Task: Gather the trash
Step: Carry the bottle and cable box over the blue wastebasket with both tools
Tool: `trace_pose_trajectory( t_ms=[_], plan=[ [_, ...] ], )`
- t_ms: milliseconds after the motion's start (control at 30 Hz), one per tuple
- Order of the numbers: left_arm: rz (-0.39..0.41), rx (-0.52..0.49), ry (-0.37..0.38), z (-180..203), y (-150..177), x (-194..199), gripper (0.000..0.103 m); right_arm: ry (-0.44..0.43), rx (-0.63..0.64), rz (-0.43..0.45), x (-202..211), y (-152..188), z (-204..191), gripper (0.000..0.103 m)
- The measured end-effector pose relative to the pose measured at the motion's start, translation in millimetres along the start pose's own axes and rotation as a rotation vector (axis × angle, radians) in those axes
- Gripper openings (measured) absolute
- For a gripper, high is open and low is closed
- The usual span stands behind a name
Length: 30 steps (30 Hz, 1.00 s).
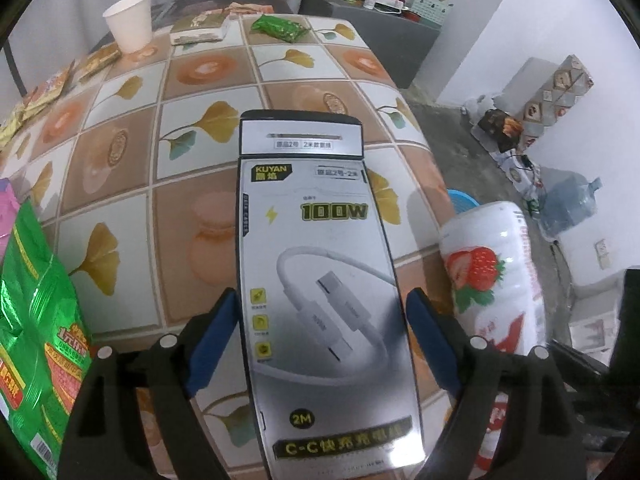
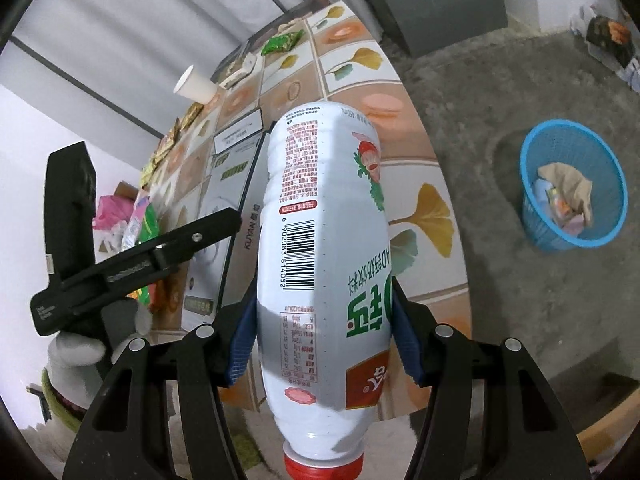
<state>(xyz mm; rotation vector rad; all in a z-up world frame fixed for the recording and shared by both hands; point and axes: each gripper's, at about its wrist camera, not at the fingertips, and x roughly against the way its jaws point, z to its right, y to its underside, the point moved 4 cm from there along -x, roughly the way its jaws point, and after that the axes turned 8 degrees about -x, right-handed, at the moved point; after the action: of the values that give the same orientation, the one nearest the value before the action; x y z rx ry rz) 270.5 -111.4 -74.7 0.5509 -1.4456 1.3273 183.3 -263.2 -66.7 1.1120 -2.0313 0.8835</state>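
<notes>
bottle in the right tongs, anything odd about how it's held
Yes: the bottle is clamped in the right tongs with its red cap toward the camera, so its label reads upside down. The cap is on and nothing is spilling. The blue basket sits on the floor beyond.

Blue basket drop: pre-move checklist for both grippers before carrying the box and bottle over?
1. Right gripper pads pressing the strawberry drink bottle: ok.
2. Bottle's red cap on: ok.
3. Left gripper grip on the cable box: not ok; a gap shows between the right pad and the box edge.
4. Blue basket upright on the floor with room above the trash in it: ok.
5. Floor between the table edge and the basket free of obstacles: ok.
6. Box supported from below: cannot tell.
</notes>
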Motion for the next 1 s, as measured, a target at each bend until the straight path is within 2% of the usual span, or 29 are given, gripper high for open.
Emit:
trace_pose_trajectory(
  t_ms=[100, 267, 1000],
  plan=[
    [-0.013, 0.003, 0.002, 1.4, 3.2, -7.5, 0.083, -0.002, -0.004, -0.004, 0.4, 1.5, -0.3, 0.056],
    [0.011, -0.052, -0.050, 7.6, 4.1, -10.5, 0.083, 0.005, -0.005, -0.015, -3.0, 1.6, -1.0, 0.056],
    [0.075, -0.054, -0.064, 6.1, 9.0, -2.1, 0.082, 0.020, -0.036, 0.002, 1.4, -2.9, 4.1, 0.055]
  ],
)
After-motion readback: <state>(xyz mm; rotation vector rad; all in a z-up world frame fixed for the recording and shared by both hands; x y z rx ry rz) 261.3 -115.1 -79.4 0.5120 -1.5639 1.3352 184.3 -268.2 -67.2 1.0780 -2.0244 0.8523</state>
